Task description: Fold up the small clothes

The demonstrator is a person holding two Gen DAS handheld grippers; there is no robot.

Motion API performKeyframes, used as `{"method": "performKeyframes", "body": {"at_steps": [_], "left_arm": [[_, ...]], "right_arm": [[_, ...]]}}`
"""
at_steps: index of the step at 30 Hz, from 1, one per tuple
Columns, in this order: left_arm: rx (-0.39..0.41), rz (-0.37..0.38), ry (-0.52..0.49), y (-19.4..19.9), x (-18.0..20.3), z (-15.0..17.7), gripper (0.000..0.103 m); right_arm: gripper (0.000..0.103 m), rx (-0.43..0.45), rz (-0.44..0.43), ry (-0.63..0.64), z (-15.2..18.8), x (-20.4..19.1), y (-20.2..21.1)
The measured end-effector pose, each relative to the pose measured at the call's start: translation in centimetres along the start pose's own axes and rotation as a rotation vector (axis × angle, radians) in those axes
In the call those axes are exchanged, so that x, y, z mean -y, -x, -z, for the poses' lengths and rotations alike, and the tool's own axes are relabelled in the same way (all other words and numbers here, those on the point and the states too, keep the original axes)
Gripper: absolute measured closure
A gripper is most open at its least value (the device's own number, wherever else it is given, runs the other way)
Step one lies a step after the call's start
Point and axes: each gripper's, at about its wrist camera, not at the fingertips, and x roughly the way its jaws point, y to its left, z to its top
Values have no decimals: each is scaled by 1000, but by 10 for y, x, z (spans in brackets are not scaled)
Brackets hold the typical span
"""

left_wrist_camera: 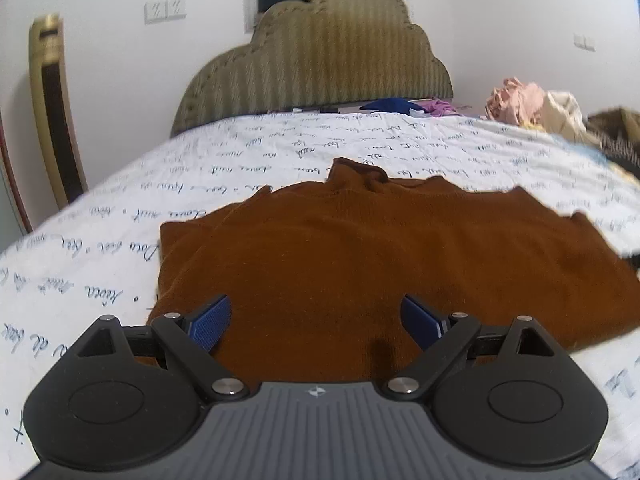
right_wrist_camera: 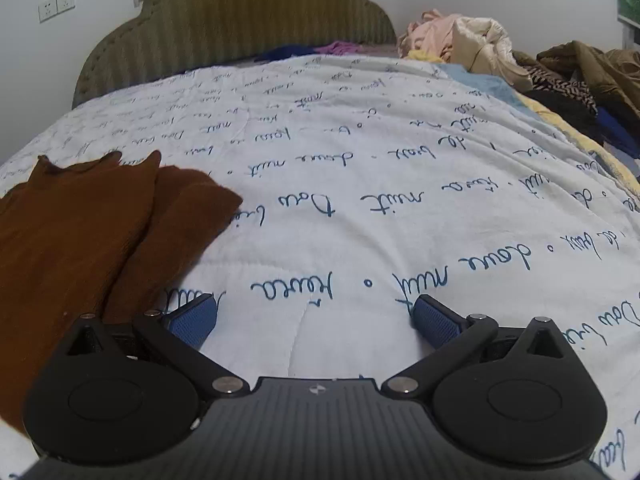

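A brown high-neck top [left_wrist_camera: 360,256] lies flat on the white bedspread [left_wrist_camera: 248,156], neck toward the headboard, its left sleeve folded in over the body. My left gripper [left_wrist_camera: 316,322] is open and empty, low over the top's near hem. The same top shows at the left of the right wrist view [right_wrist_camera: 80,236], with one sleeve lying beside the body. My right gripper [right_wrist_camera: 316,320] is open and empty over bare bedspread [right_wrist_camera: 360,200], just right of the top's sleeve.
An olive padded headboard [left_wrist_camera: 320,64] stands at the far end. A pile of loose clothes [right_wrist_camera: 500,52] lies at the far right of the bed; it also shows in the left wrist view [left_wrist_camera: 540,108]. A wooden chair back [left_wrist_camera: 52,108] stands left of the bed.
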Motion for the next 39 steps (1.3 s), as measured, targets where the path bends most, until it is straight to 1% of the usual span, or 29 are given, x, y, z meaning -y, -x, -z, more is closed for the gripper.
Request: {"method": "performKeyframes", "body": {"at_steps": [1,2,3,4,5,7,10,12,13,15,18,22,25,29,32,35,39], "left_arm": [[-9,1,14,-1,-5,-3,11],[-17,-3,25,-2,-11,-6,11],[-26,-14,36,-3,-19,-9,11],[-36,-29,51,-5,-27,-12,11],[-47,-40,68,-6,-36,-15,11],[-71,-45,109,-9,-53,-22,11],[-90,-30,153,-14,-79,-34,11],[-93,-36,167,-18,-93,-40,11],[-101,-44,167,-22,-98,-43,11],[-115,-63,168,-29,-109,-47,11],[-151,-63,169,-41,-124,-52,11],[-196,-70,196,-58,-139,-57,11],[-221,-64,207,-66,-145,-58,11],[-246,-55,198,-75,-147,-57,11],[-277,-22,204,-82,-149,-56,10],[-290,-2,225,-86,-151,-54,11],[-302,14,231,-90,-153,-55,11]], "right_arm": [[0,-9,7,-8,-3,-1,4],[0,7,16,-26,-4,-5,10],[0,42,19,-32,-4,-11,21],[0,93,10,-10,-4,-22,35],[0,142,-4,34,-4,-37,50],[0,213,-37,135,-6,-73,74],[0,256,-179,309,-7,-131,98],[0,287,-219,399,-3,-171,107],[0,288,-226,450,0,-189,107],[0,262,-225,535,6,-225,104],[0,230,-242,639,16,-268,97],[0,232,-253,774,34,-320,91],[1,257,-275,816,46,-344,95],[1,291,-270,887,58,-368,98],[2,301,-290,922,69,-380,103],[3,298,-295,959,81,-389,105],[4,313,-273,997,95,-394,105]]}}
